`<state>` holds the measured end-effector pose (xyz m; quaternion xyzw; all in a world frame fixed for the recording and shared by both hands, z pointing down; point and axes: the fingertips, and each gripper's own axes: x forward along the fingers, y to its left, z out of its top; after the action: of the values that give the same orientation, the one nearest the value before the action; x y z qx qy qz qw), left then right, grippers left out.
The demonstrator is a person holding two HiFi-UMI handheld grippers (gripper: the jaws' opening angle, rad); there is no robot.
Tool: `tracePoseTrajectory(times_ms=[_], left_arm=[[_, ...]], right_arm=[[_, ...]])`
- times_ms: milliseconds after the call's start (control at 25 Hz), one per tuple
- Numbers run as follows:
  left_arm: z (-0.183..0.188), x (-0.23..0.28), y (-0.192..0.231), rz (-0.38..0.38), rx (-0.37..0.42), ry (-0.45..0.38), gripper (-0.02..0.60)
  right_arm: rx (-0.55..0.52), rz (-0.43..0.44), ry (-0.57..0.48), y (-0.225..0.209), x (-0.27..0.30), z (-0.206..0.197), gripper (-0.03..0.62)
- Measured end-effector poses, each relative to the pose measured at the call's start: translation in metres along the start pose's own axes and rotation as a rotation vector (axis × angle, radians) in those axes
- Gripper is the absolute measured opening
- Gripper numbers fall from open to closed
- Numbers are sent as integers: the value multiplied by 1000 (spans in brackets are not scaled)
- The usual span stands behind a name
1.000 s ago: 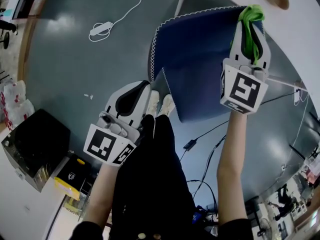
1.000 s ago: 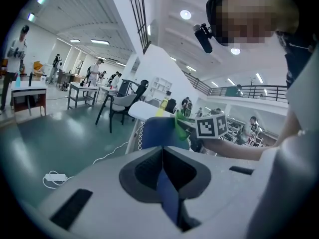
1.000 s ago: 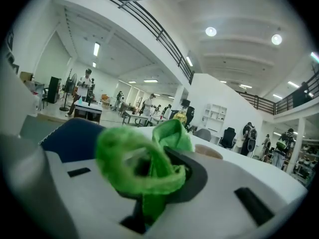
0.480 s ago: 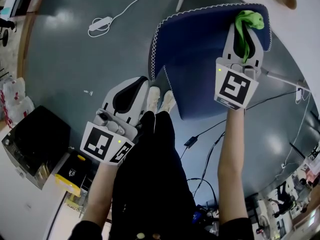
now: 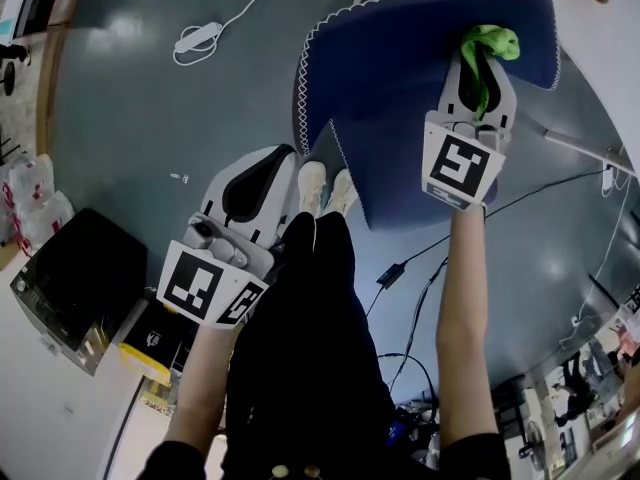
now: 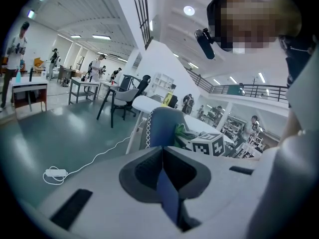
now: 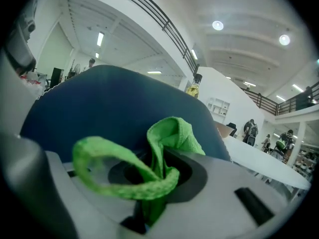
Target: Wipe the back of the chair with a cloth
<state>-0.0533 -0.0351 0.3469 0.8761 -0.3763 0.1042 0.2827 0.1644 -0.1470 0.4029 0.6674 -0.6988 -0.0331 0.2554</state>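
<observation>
The chair (image 5: pixel 400 58) has a dark blue back with white stitching along its edge, and it fills the top middle of the head view. My right gripper (image 5: pixel 480 56) is shut on a bright green cloth (image 5: pixel 487 46) and presses it against the blue back, below the top edge. In the right gripper view the cloth (image 7: pixel 169 138) loops out of the shut jaws, with the chair back (image 7: pixel 99 103) right behind it. My left gripper (image 5: pixel 262 171) is shut and empty, low beside the chair's left edge. In the left gripper view the chair (image 6: pixel 162 126) stands ahead.
A white power strip (image 5: pixel 198 38) with its cable lies on the grey floor at the upper left. At the left sit a black box (image 5: pixel 70 288) and a yellow-and-black item (image 5: pixel 150 353). A white table (image 5: pixel 620 38) borders the chair at the right. Black cables (image 5: pixel 400 268) trail below.
My right gripper has slid the green cloth from the chair back's top edge inward across the blue surface. The left gripper has hardly moved.
</observation>
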Motion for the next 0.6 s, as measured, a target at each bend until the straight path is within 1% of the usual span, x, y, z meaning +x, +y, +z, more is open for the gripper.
tracePoseTrajectory(times_ms=[160, 600], left_arm=[[-6, 2, 4, 4, -3, 7, 8], [-13, -1, 7, 6, 15, 12, 8]], right_arm=[[20, -4, 19, 8, 2, -23, 55], [122, 14, 151, 42, 10, -101, 55]])
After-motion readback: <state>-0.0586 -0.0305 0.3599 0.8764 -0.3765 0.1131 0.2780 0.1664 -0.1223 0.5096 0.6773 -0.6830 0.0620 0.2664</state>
